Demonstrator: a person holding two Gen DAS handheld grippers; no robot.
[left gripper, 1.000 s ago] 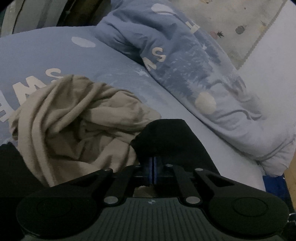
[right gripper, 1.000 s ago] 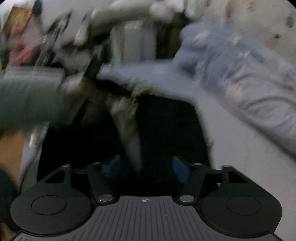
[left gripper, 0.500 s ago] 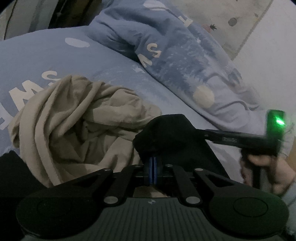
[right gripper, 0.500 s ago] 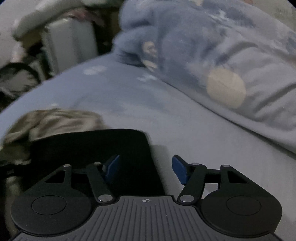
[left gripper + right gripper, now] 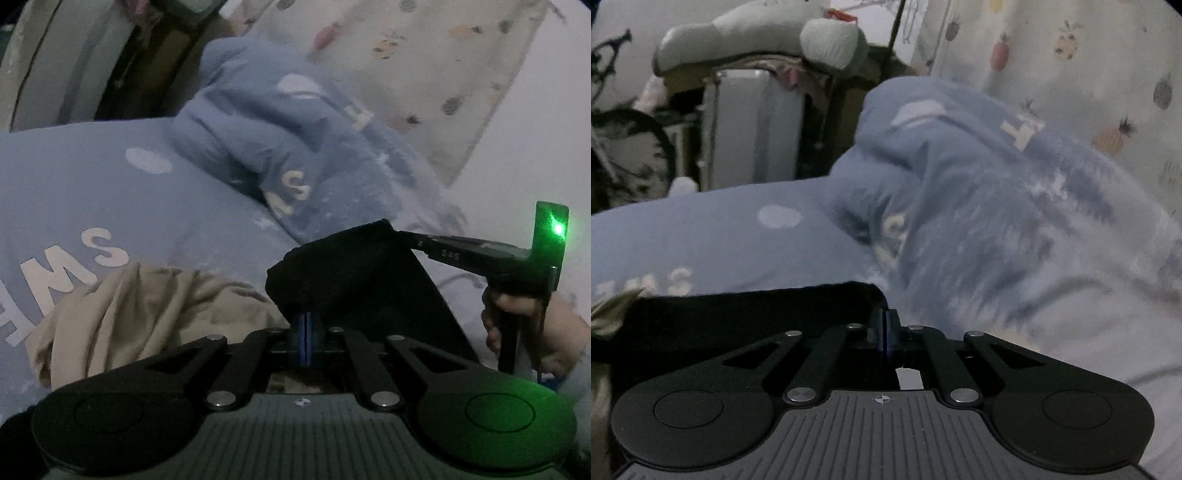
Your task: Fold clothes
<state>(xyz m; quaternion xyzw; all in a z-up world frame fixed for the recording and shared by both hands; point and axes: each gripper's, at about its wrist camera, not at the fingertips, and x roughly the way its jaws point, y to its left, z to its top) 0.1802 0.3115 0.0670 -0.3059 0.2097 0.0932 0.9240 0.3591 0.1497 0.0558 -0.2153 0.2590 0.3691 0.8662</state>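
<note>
A black garment (image 5: 354,273) is held up off the bed between both grippers. My left gripper (image 5: 306,326) is shut on its near left corner. My right gripper (image 5: 885,325) is shut on its right corner, and the black garment (image 5: 746,317) stretches to the left of it. The right gripper's fingers (image 5: 436,245) also show in the left wrist view, pinching the far corner, with a green light and the person's hand behind. A crumpled beige garment (image 5: 147,317) lies on the bed to the left.
The bed sheet (image 5: 110,192) is blue with white letters. A bunched blue duvet (image 5: 997,206) lies at the back right. A fruit-print curtain (image 5: 1089,74) hangs beyond it. Furniture (image 5: 753,125) stands past the bed's far edge.
My right gripper has swung in from the left and shut on the black garment's right corner. Both grippers have lifted the garment. The left gripper has stayed shut.
</note>
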